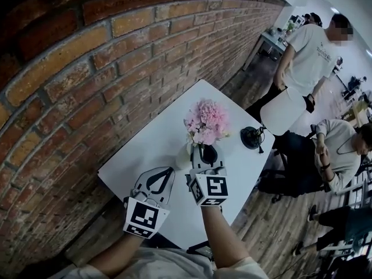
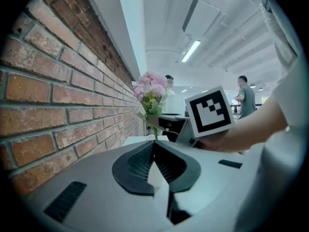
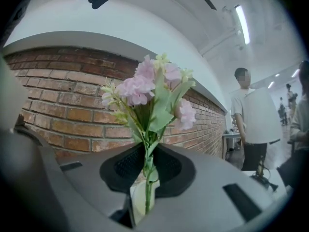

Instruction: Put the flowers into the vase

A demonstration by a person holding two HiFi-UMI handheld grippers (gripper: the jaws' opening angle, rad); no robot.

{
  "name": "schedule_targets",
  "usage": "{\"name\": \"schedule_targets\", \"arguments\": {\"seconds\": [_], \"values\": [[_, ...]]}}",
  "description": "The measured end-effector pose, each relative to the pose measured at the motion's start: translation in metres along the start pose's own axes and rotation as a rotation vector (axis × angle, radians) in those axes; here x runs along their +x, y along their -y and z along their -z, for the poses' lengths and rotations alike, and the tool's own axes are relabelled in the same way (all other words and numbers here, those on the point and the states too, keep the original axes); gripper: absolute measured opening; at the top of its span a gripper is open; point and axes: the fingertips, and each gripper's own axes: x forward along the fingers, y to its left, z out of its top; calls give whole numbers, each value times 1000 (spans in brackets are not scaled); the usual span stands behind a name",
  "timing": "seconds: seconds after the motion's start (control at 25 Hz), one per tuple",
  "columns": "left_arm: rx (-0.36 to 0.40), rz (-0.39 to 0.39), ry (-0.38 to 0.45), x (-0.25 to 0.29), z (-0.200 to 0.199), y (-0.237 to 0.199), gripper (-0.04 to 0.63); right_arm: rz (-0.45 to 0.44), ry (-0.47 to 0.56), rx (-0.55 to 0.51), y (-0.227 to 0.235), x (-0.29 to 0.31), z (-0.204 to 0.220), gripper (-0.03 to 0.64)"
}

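The flowers (image 1: 204, 122) are being gripped by their thin green stems between the closed jaws of the right gripper (image 3: 146, 151), upright over the white vase (image 3: 137, 199) on the table (image 1: 145, 150). They are being judged light, soft and easily crushed, best taken low on the stems. What the vase holds is not being shown. The left gripper (image 2: 153, 144) is being held shut, empty.

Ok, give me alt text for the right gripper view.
The right gripper holds a bunch of pink flowers upright, jaws shut on the green stems. Behind is a red brick wall, with a person in a white T-shirt standing at right.
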Motion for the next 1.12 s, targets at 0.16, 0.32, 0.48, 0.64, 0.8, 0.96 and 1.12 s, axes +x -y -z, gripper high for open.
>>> {"name": "schedule_targets", "arguments": {"seconds": [0.16, 0.32, 0.48, 0.64, 0.8, 0.96, 1.12], "values": [[1, -1, -2, 1, 1, 0, 8, 18, -15, -1, 3, -1, 14, 60], [1, -1, -7, 0, 3, -1, 8, 27, -41, -11, 4, -1, 27, 67], [2, 1, -12, 0, 4, 1, 8, 19, -60, -11, 2, -3, 36, 75], [5, 3, -14, -1, 4, 3, 8, 16, -70, -3, 1, -6, 41, 98], [5, 6, -14, -2, 6, 4, 8, 24, -86, 1, 2, -9, 47, 130], [5, 6, -12, -3, 5, 5, 8, 24, -111, 5, 3, -11, 52, 154], [7, 5, -10, -5, 5, 7, 8, 17, -124, 18, 3, -15, 57, 175]]}}
